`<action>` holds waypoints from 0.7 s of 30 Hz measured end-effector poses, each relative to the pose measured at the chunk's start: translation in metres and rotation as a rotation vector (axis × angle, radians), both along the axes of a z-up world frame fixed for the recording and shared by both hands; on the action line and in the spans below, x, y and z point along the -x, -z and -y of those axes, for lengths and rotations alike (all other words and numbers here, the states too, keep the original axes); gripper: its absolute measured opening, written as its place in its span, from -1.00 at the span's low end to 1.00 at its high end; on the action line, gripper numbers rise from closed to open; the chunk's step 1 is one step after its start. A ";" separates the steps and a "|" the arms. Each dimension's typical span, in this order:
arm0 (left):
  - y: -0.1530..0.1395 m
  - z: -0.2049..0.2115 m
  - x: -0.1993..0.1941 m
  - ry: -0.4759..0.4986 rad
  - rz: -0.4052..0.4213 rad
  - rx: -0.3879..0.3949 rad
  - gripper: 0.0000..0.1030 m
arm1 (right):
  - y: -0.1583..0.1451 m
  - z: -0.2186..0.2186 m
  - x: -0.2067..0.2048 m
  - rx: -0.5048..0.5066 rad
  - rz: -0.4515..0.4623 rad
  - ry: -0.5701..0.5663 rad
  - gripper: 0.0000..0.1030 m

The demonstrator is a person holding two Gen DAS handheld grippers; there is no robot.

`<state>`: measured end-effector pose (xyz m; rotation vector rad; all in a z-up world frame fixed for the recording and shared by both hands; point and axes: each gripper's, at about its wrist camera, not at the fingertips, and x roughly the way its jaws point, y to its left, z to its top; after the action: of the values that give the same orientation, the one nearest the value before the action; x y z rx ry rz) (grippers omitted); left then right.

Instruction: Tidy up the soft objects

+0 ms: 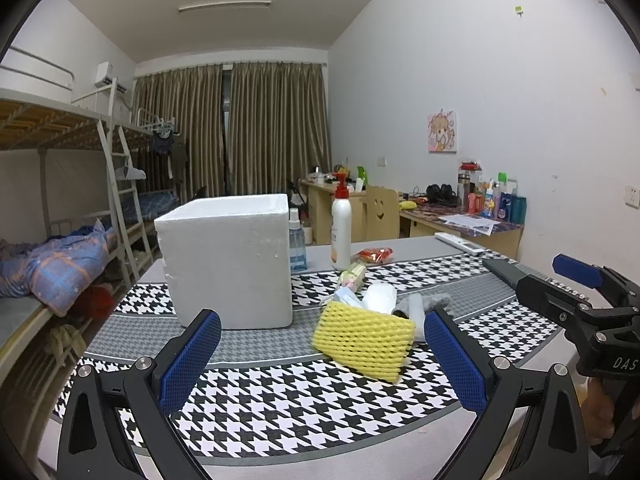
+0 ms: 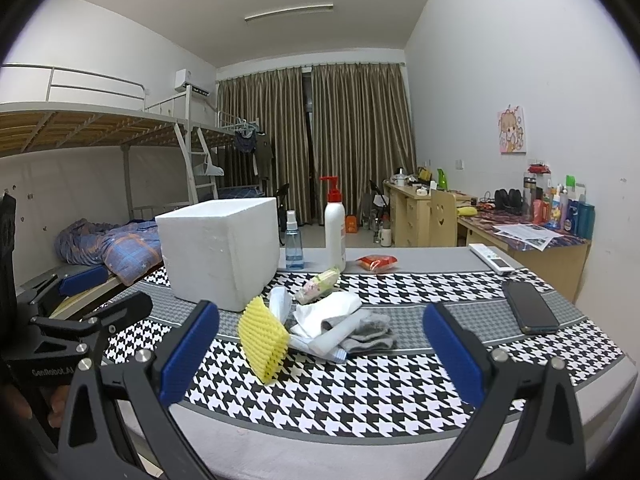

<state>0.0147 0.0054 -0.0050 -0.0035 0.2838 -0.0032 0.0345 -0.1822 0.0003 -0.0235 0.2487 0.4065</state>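
Between the left gripper (image 1: 322, 360) fingers, just ahead of the tips, sits the yellow foam net (image 1: 362, 340), tilted, leaning on the rest of the soft pile; jaws spread wide, nothing held, blue pads clear of the net on both sides. Same for the right gripper (image 2: 320, 356): jaws wide, empty, w/ the foam net (image 2: 263, 338) ahead and left of its centre line, standing on edge. Right of the net from that cam, still between the fingers: white tissue (image 2: 326, 314) and a grey sock (image 2: 366, 334), bunched together, touching, w/ a bluish mask piece (image 2: 280, 300) poking up behind the net. A bit further on, a small pastel packet (image 2: 320, 283) lies just beyond the pile. Left-front of both tools stands the white foam box (image 1: 230, 260), top rim visible but the inside can't be seen; the pile is beside it, not in it. Off the right gripper's right finger lies a black phone (image 2: 530, 307), flat on the houndstooth cloth (image 2: 360, 396). Far edge of table: blue spray bottle (image 2: 294, 246), white pump bottle (image 2: 335, 232), red snack pack (image 2: 377, 262), white remote (image 2: 491, 258). From the left cam the right gripper shows at the right edge, a hand (image 1: 604, 416) on its grip. Beyond: bunk bed (image 2: 92, 128), curtains (image 2: 316, 140), desk (image 2: 532, 240) w/ bottles.
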 end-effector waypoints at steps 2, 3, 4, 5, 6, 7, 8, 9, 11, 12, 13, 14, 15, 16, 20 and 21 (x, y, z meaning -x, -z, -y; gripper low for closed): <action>-0.001 0.000 -0.003 0.003 -0.007 -0.002 0.98 | 0.000 -0.001 -0.004 0.000 -0.005 -0.001 1.00; -0.002 0.000 -0.005 0.001 -0.009 -0.002 0.98 | 0.000 -0.001 -0.004 0.001 -0.006 0.000 1.00; -0.003 -0.001 -0.006 0.001 -0.010 -0.002 0.98 | -0.001 -0.001 -0.007 0.002 -0.010 0.000 1.00; -0.004 -0.001 -0.007 0.002 -0.011 0.000 0.98 | -0.002 -0.001 -0.008 0.002 -0.011 -0.002 1.00; -0.005 -0.002 -0.009 0.002 -0.013 0.001 0.98 | -0.002 -0.001 -0.010 0.003 -0.013 0.000 1.00; -0.005 -0.001 -0.011 0.001 -0.016 0.000 0.98 | -0.002 -0.001 -0.014 0.003 -0.020 0.003 1.00; -0.005 -0.001 -0.014 0.001 -0.023 -0.001 0.98 | -0.003 -0.001 -0.017 0.003 -0.027 0.003 1.00; -0.004 -0.001 -0.018 0.004 -0.035 -0.003 0.98 | -0.002 -0.001 -0.021 0.003 -0.035 0.003 1.00; -0.003 0.000 -0.025 0.010 -0.053 0.000 0.98 | -0.001 0.000 -0.027 0.008 -0.052 0.003 1.00; -0.002 -0.001 -0.027 0.010 -0.060 0.002 0.98 | -0.001 0.000 -0.030 0.009 -0.059 0.005 1.00; -0.002 -0.002 -0.031 0.010 -0.071 0.002 0.98 | -0.001 0.000 -0.033 0.009 -0.066 0.008 1.00; -0.002 -0.003 -0.034 0.013 -0.081 0.005 0.98 | -0.001 0.000 -0.038 0.008 -0.078 0.008 1.00; -0.002 -0.004 -0.036 0.017 -0.087 0.008 0.98 | 0.000 0.001 -0.041 0.007 -0.084 0.005 1.00; -0.002 -0.003 -0.039 0.019 -0.094 0.008 0.98 | 0.000 0.001 -0.044 0.008 -0.087 0.006 1.00; -0.001 0.003 -0.050 0.029 -0.126 -0.001 0.98 | 0.002 0.001 -0.056 0.016 -0.108 0.012 1.00; -0.001 0.004 -0.052 0.032 -0.132 -0.003 0.98 | 0.002 0.001 -0.058 0.015 -0.111 0.010 1.00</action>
<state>0.0672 0.0015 -0.0044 0.0033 0.4153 -0.0345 0.0929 -0.1829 -0.0021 -0.0148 0.3616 0.3960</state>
